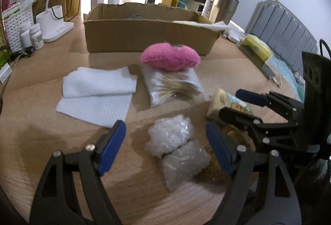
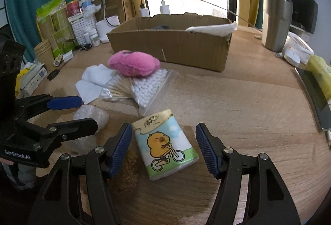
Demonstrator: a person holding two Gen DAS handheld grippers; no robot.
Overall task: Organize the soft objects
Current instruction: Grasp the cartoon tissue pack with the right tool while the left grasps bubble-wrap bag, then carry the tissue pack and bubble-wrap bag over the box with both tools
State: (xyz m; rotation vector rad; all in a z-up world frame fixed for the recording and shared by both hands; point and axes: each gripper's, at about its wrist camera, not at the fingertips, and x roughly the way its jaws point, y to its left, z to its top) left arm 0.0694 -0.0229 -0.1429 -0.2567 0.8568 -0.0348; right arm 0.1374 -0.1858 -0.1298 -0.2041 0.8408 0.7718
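tissue pack (image 2: 165, 142): cartoon print, flat | bubble wrap (image 1: 178, 150): crumpled | both jaws wide

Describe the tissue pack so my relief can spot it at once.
Start at the cardboard box at the back of the table, then come toward the camera past the cotton swab bag. The tissue pack lies between the right gripper's open jaws, the only item printed with a yellow cartoon animal on a bicycle.
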